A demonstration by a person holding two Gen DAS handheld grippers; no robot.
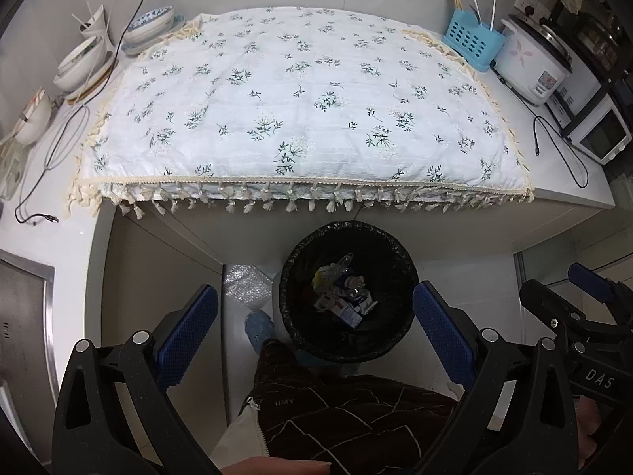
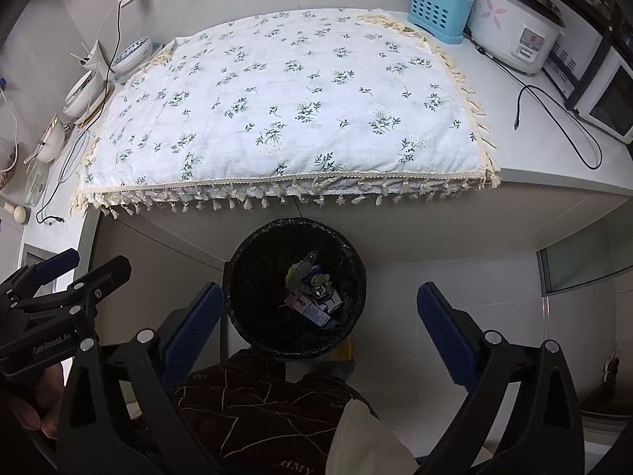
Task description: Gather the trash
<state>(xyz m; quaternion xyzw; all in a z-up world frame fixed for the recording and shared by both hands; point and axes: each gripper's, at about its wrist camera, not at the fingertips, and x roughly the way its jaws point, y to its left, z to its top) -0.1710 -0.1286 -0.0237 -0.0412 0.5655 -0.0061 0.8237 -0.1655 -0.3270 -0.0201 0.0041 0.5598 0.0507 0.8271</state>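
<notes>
Left wrist view looks down on a white kitchen surface against a pale tiled wall, most of it covered by a white cloth printed with small green sprigs and edged in cream tassels. Stacked bowls sit at its left end; a perforated blue plastic basket, a white rice cooker and a small oven stand at its right end. Loose black cables trail over the bare parts.

On the floor below the front edge stands a round bin, upright, mouth facing up, lined with a crinkled black bag. The trash lies heaped at its bottom: crumpled wrappers and small cartons; no single long axis can be told.

Left tongs are spread wide, holding nothing, above the bin. Right tongs are likewise spread and hold nothing. Both have textured blue pads on black arms.
</notes>
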